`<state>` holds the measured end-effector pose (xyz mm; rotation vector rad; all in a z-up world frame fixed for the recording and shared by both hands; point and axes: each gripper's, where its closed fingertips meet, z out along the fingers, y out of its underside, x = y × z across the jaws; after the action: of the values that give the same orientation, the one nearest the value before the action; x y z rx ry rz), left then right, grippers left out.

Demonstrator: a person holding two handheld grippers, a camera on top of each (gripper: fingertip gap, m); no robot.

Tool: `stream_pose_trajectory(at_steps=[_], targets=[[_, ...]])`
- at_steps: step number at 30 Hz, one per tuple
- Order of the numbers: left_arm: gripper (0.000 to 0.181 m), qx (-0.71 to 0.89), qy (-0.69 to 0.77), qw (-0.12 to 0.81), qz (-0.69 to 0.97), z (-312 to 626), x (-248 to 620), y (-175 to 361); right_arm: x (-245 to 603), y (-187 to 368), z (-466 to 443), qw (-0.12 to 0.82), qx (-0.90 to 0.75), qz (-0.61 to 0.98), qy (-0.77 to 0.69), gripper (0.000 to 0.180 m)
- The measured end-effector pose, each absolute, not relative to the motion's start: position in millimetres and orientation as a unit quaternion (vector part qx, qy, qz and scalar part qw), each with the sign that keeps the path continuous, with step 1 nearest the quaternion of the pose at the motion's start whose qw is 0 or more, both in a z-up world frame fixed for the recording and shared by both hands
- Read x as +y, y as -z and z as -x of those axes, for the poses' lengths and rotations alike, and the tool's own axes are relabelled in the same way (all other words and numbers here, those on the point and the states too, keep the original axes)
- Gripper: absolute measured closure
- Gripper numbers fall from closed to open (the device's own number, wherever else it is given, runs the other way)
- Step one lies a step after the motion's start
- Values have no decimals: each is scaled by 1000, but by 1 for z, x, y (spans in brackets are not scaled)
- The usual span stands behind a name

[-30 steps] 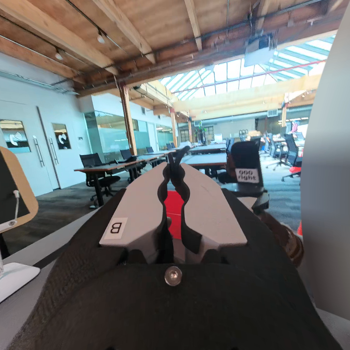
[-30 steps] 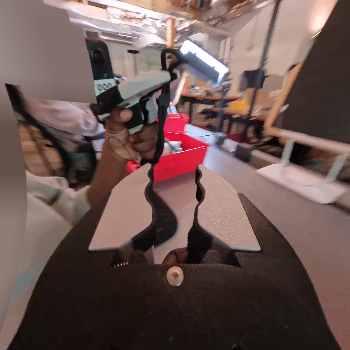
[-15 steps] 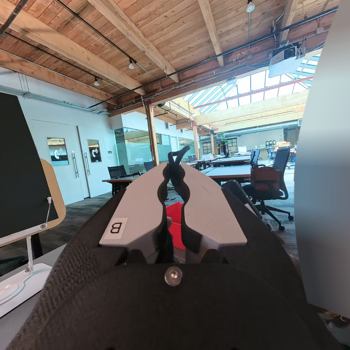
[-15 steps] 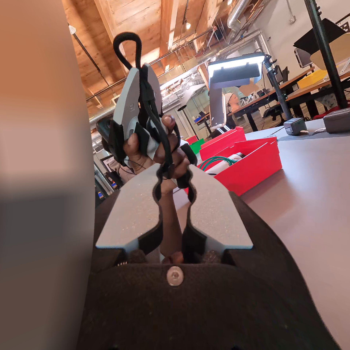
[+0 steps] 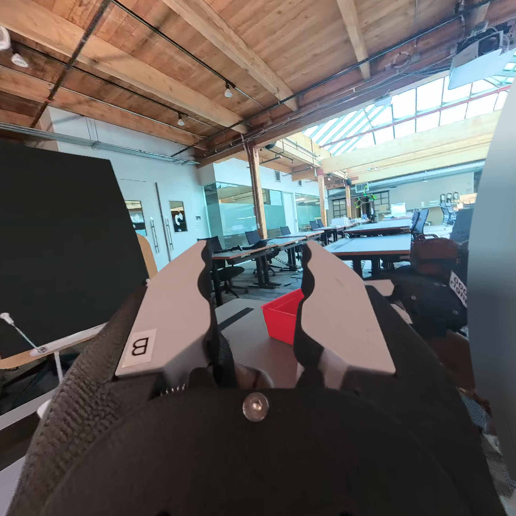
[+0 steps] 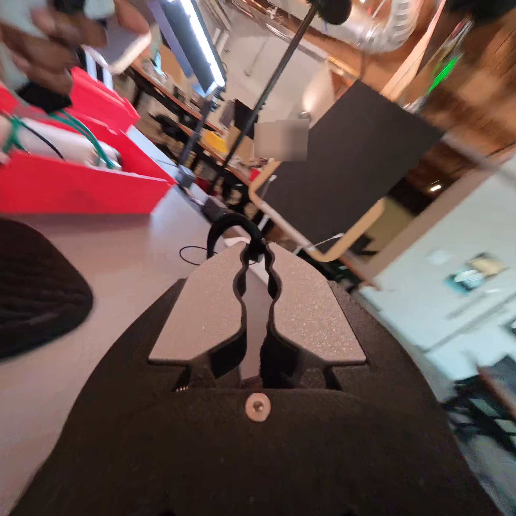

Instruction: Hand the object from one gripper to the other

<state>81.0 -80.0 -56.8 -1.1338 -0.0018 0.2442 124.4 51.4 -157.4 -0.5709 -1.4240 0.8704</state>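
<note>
Handover complete: black cord [image 6: 237, 233] held at right gripper [image 6: 255, 251] tips.
Left gripper [image 5: 252, 251] stood wide, empty. Judgement: maintain firm closure; loop may slip from the tip hold.

Red bin [image 6: 83, 192] left, black board [image 6: 349, 173] right; bare table [image 6: 125, 251] between.

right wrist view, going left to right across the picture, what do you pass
red bin → black cord loop pinched at the tips of the right gripper → black board with a tan edge → white wall panel
</note>
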Motion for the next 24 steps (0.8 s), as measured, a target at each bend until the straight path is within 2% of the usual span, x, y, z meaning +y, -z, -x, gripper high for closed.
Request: stream_pose_trajectory(at_steps=[5,11,19,24], targets=[[122,75,-72,767,633,-114,-40,92,47,150,-131,719,-619,164,-271,170],[130,170,-68,677,713,-145,11,145,35,146,-140,749,-609,106,-237,170],[161,187,-55,670,717,-155,23,153,28,150,-140,756,-617,79,-205,170],[174,192,-52,665,720,-157,23,155,27,148,-142,761,-611,78,-202,171]])
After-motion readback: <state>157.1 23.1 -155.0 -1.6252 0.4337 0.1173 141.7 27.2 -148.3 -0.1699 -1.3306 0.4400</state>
